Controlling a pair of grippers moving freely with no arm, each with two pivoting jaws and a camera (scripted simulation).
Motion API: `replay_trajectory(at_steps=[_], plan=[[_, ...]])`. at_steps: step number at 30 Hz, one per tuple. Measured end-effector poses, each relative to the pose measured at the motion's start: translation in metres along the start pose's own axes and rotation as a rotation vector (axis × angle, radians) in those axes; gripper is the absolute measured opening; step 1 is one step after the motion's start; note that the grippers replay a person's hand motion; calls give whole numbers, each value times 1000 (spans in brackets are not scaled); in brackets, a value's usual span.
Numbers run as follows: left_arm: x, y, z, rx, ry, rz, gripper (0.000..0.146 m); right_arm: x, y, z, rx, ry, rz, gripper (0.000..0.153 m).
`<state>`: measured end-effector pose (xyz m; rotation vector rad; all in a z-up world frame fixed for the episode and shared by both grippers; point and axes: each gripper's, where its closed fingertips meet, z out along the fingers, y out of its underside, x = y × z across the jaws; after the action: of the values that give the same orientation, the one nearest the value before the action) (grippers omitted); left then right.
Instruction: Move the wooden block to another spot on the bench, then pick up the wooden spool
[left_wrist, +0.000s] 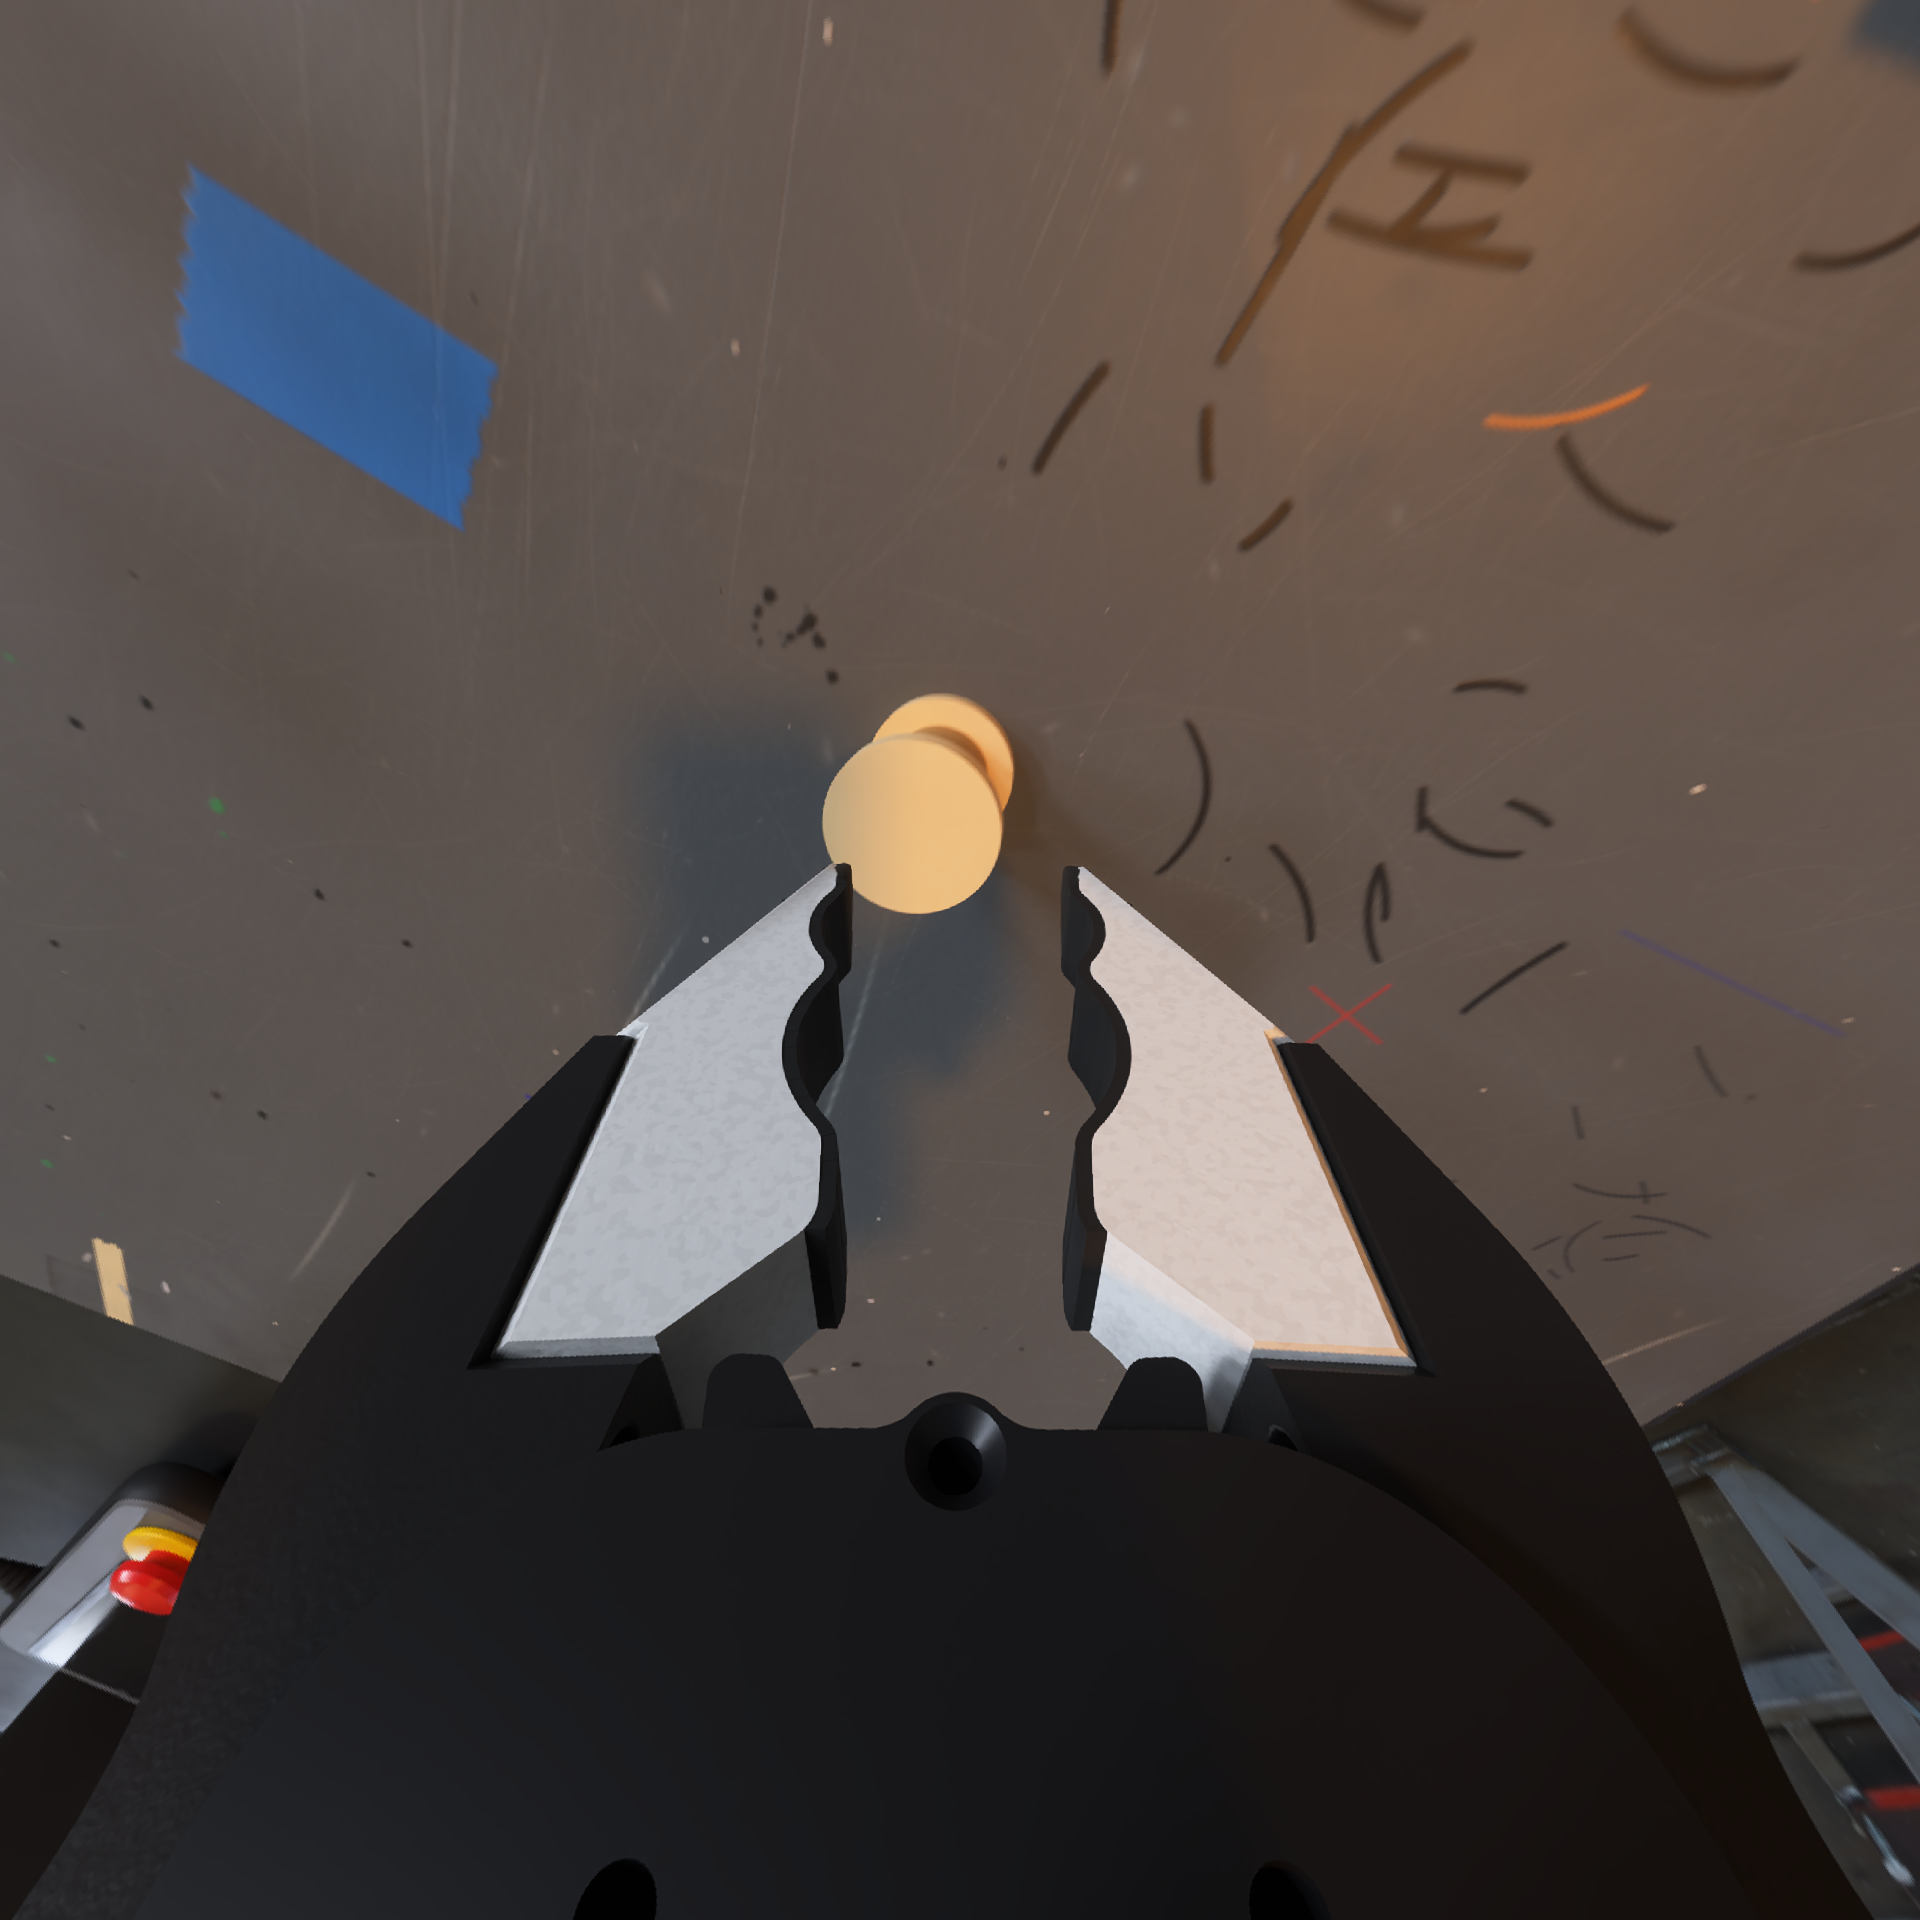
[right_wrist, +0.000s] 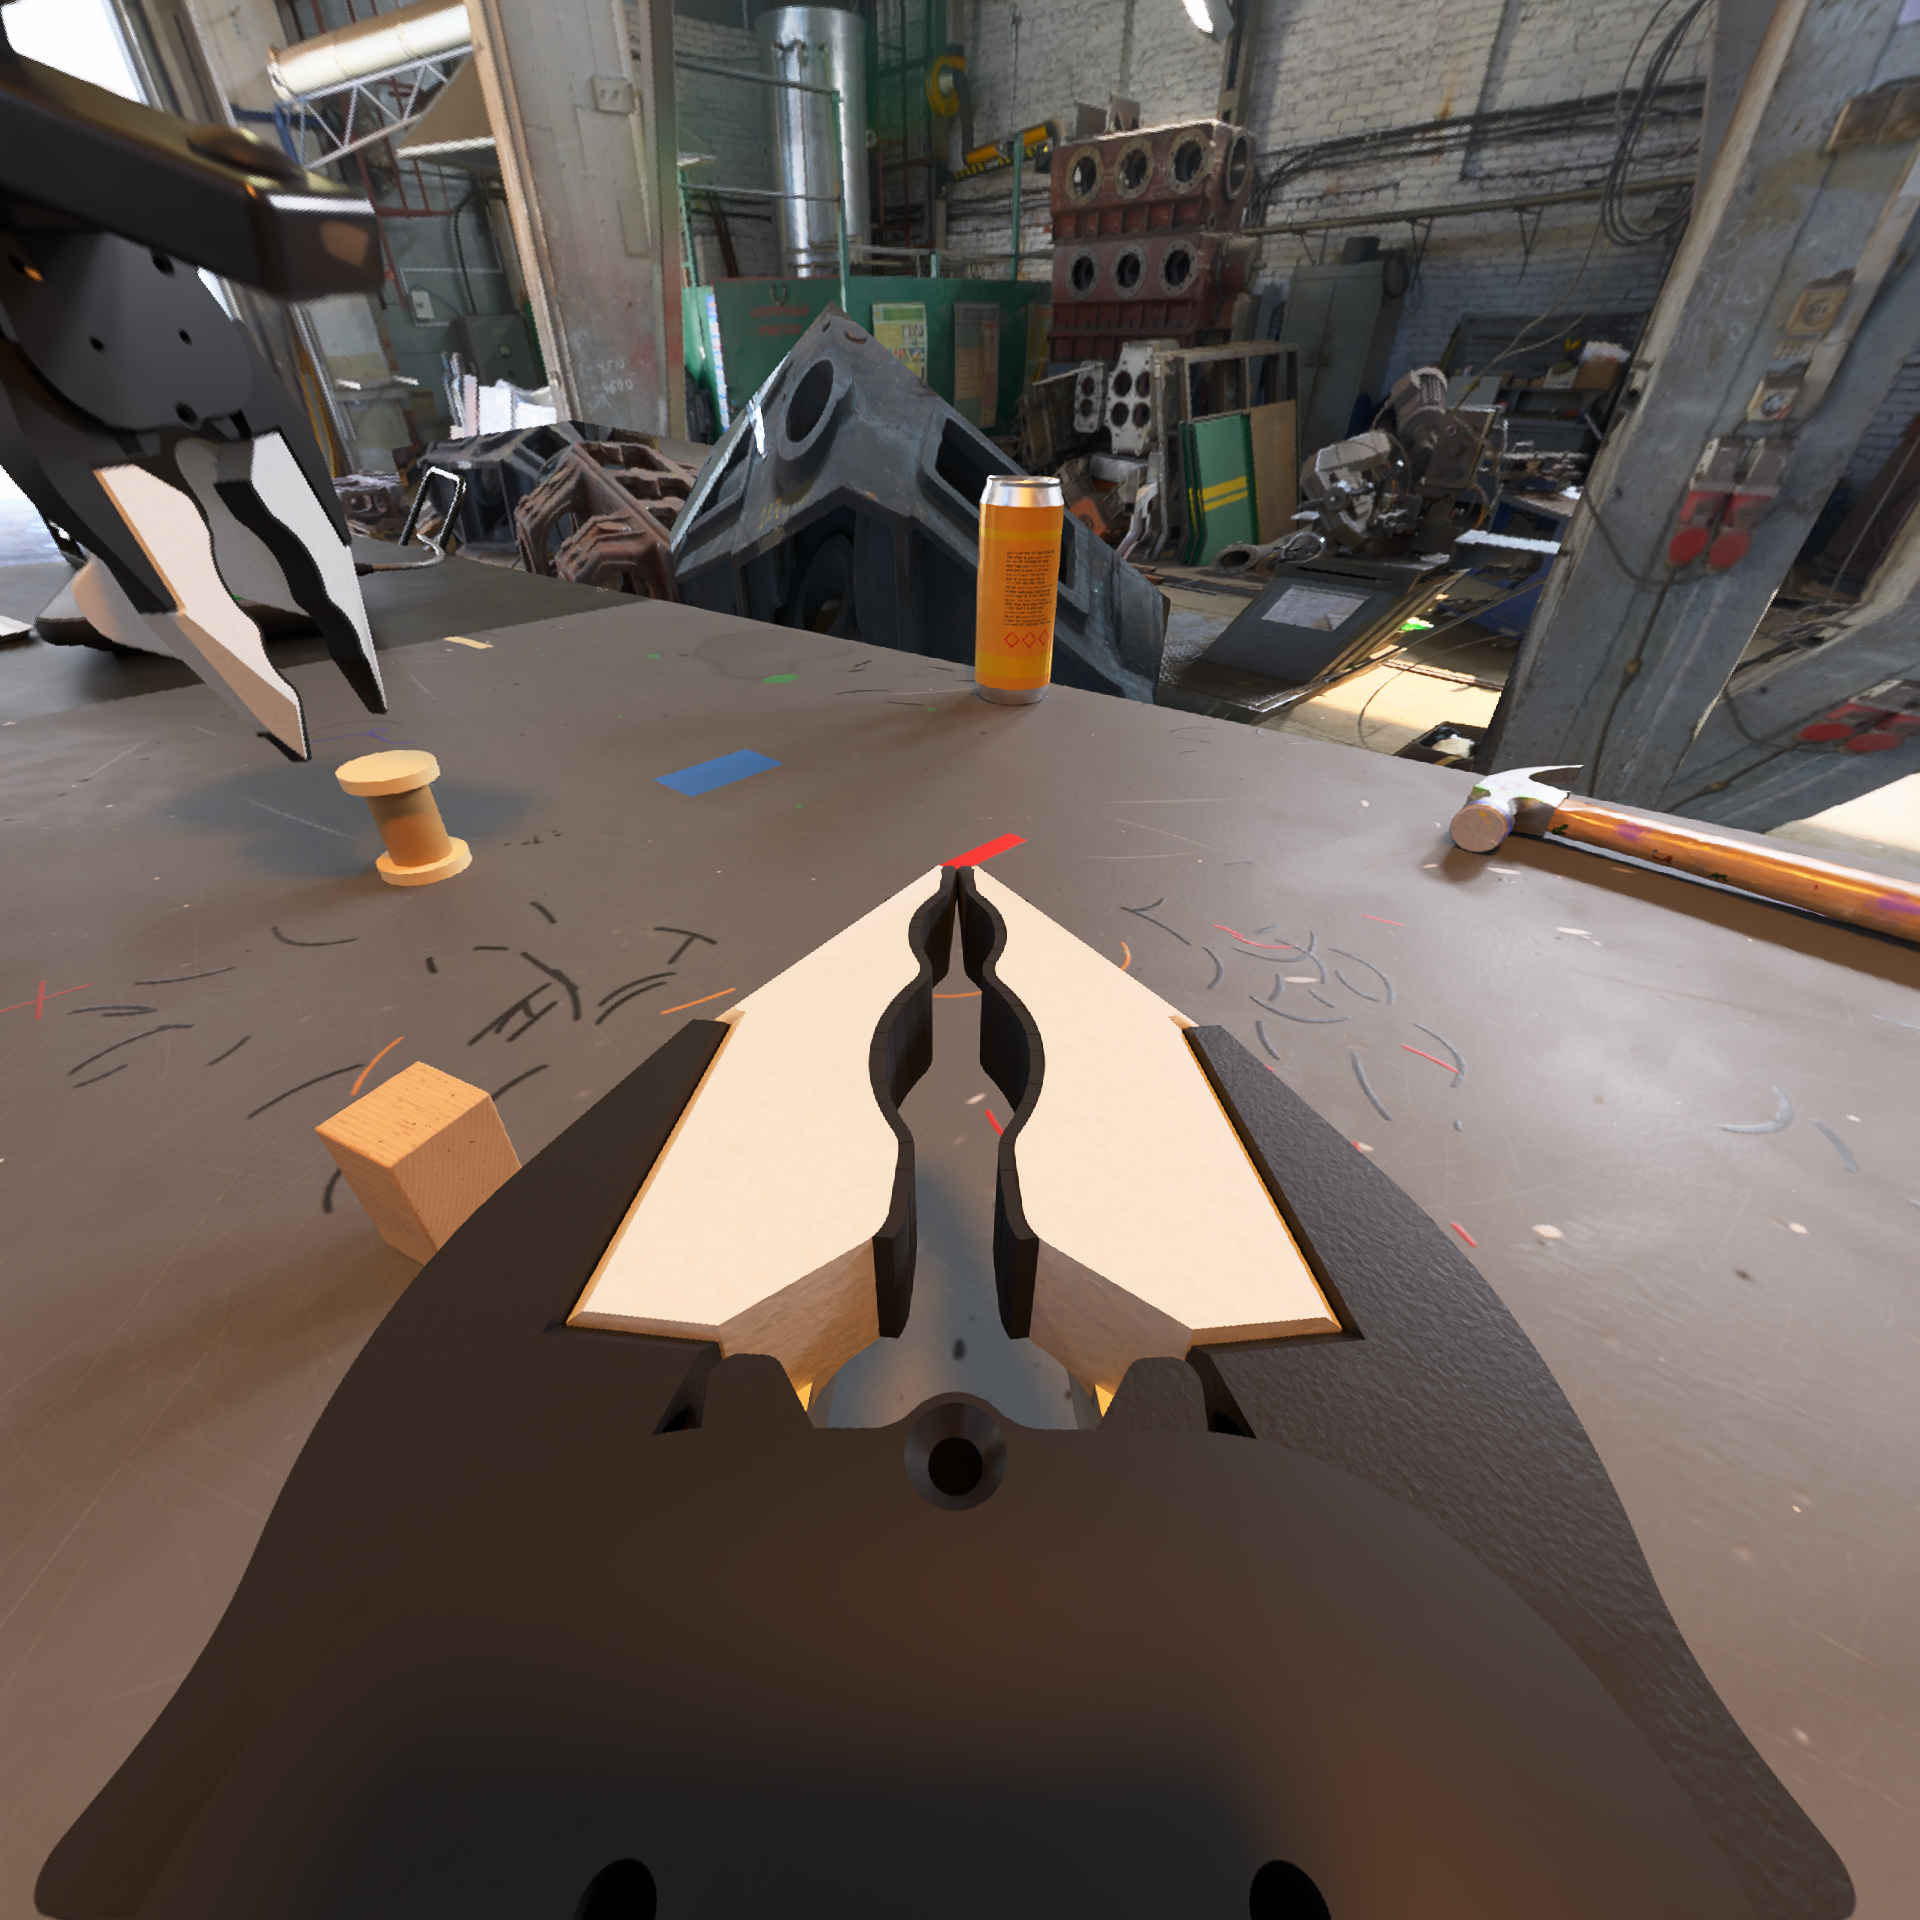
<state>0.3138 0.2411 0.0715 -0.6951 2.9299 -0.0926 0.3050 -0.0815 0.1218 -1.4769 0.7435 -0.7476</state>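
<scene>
The wooden spool (left_wrist: 914, 821) stands upright on the dark bench, seen from above in the left wrist view, just past the fingertips. My left gripper (left_wrist: 956, 878) is open and empty, hanging over the spool. In the right wrist view the spool (right_wrist: 407, 816) stands at the left, with the left gripper (right_wrist: 332, 717) just above and left of it, apart from it. The wooden block (right_wrist: 421, 1153) lies on the bench beside my right gripper's left side. My right gripper (right_wrist: 957, 878) is shut and empty, low over the bench.
An orange can (right_wrist: 1018, 587) stands near the far bench edge. A hammer (right_wrist: 1662, 847) lies at the right edge. Blue tape (right_wrist: 717, 771) and red tape (right_wrist: 982, 850) lie flat on the bench (right_wrist: 1351, 1143). A red button box (left_wrist: 145, 1569) sits beyond the bench edge.
</scene>
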Motion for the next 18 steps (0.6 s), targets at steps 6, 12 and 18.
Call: replay_trajectory(at_steps=[6,12,18], plan=[[-8,10,23,-52,-5,-2,41,-1,2,1,-8,-7,2,0],[-6,-4,27,-39,-45,45,40,-1,2,1,-8,-10,-2,0],[10,-38,-18,112,-84,94,40,-1,1,0,-5,-9,-2,0]])
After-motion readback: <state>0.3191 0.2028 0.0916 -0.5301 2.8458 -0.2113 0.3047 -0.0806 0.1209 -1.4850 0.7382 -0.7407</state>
